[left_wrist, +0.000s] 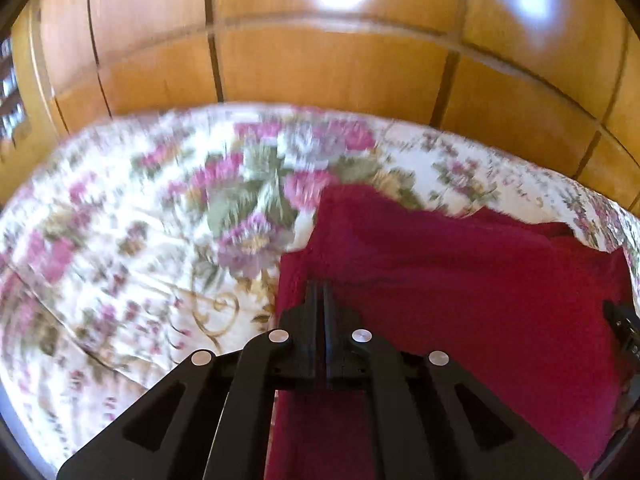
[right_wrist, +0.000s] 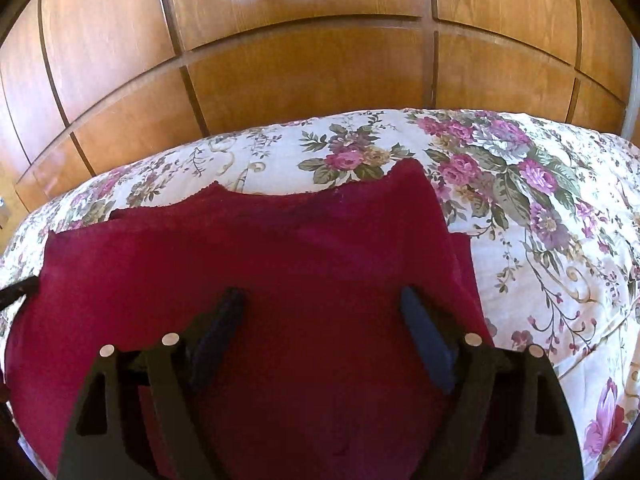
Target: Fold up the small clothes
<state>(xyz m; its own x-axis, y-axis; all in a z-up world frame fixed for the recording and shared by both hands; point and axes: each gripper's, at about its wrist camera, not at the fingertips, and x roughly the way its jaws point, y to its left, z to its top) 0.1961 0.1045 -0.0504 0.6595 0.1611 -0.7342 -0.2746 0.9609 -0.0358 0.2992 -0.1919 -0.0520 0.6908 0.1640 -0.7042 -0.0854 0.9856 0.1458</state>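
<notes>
Left wrist view, blurred: the left gripper has its black fingers pressed together over the left edge of a dark red knit garment; whether fabric is pinched cannot be told. The garment lies on a floral quilted bedspread before glossy wooden wardrobe panels.

Right wrist view: the right gripper hangs spread wide above the garment's soft, flat middle.

A bed covered by a cream bedspread printed with pink and purple flowers, green leaves and gold scrolls is seen in both views, its far edge set against a wall of wooden panels. A dark red garment is spread flat directly on the bedspread. In the right wrist view it fills the near and middle part of the cover, with printed fabric left bare to the right and along the far edge. In the left wrist view, which is blurred, the dark red garment is found at the right, the bedspread lying bare at the left.
</notes>
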